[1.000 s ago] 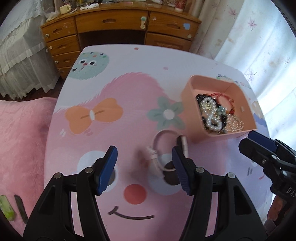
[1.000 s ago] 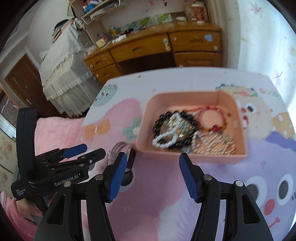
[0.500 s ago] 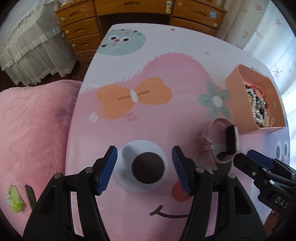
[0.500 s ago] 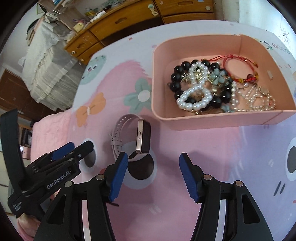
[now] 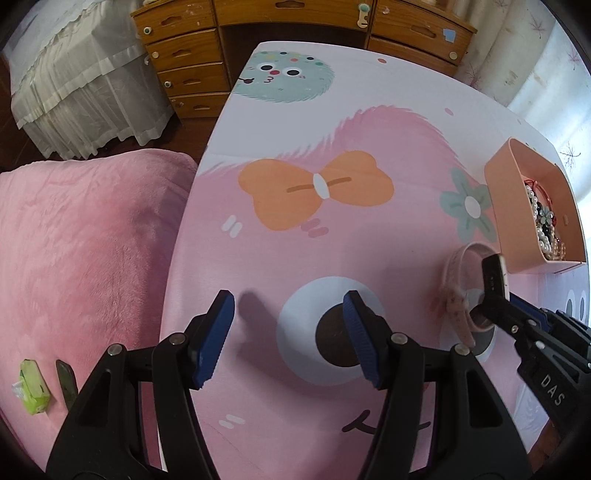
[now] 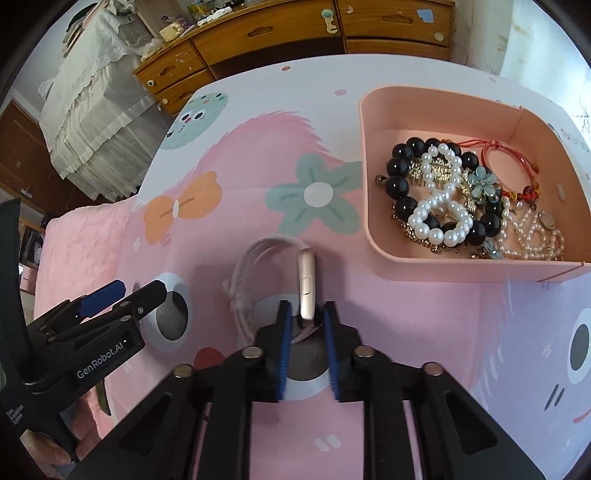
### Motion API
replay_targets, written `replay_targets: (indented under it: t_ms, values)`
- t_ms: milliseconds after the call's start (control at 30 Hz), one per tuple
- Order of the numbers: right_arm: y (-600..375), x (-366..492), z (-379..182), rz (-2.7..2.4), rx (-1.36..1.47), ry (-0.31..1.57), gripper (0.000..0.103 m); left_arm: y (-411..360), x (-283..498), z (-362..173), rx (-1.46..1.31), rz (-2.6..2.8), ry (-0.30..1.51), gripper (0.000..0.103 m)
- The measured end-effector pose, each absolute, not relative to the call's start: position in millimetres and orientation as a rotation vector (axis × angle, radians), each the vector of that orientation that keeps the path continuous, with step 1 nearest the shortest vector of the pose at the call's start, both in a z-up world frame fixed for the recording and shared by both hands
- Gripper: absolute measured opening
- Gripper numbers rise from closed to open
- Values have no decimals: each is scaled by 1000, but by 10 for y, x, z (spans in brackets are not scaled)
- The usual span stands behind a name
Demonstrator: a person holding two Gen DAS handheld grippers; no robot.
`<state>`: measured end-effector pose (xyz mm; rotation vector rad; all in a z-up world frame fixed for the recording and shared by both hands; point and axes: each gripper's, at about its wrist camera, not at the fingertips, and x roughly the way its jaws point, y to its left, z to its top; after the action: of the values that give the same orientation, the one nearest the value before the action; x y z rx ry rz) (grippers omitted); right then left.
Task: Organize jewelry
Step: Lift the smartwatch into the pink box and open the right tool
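Note:
A pale pink wristwatch (image 6: pixel 306 280) lies on its side on the cartoon-print table mat (image 6: pixel 240 155), left of a pink box (image 6: pixel 369 184) holding bead and pearl bracelets (image 6: pixel 439 195). My right gripper (image 6: pixel 306 317) points down, its jaws closing around the near end of the watch case, blue pads tight on both sides. In the left wrist view the watch (image 5: pixel 456 295) sits at the right beside the box (image 5: pixel 506 206), with the right gripper (image 5: pixel 493 295) on it. My left gripper (image 5: pixel 288 314) hangs open over a printed eye, nothing between its fingers.
A pink plush blanket (image 5: pixel 85 258) lies along the table's left edge, with a green packet (image 5: pixel 33 387) on it. A wooden chest of drawers (image 5: pixel 295 22) and a bed with a white cover (image 5: pixel 74 74) stand beyond the far edge.
The right gripper came down over the watch and its jaws went from wide apart to narrow around the case. The left gripper drifted left, away from the watch, still open.

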<state>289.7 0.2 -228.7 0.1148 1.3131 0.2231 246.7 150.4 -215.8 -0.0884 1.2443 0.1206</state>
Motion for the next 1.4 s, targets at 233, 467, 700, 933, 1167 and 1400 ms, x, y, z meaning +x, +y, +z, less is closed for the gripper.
replay_targets:
  t_ms: [233, 467, 700, 933, 1167, 1400]
  values:
    - [-57, 2848, -2147, 277, 123, 1267, 10, 1480, 2432, -2136, -73, 128, 1237, 58]
    - [-231, 2748, -1772, 311, 90, 1109, 10, 1392, 2412, -2078, -59, 109, 1226, 58]
    - [-629, 2754, -1420, 191, 52, 926, 10, 1257, 2381, -1998, -55, 50, 1191, 58]
    - [-1219, 2782, -1401, -38, -6, 924, 10, 1146, 2231, -1893, -44, -73, 1154, 58]
    - [-1616, 2684, -1396, -52, -40, 930, 37, 1081, 1917, -1633, -36, -75, 1090, 58]
    - [-1723, 1739, -1119, -2, 12, 944, 82, 952, 1364, -1274, -139, 4, 1069, 58]
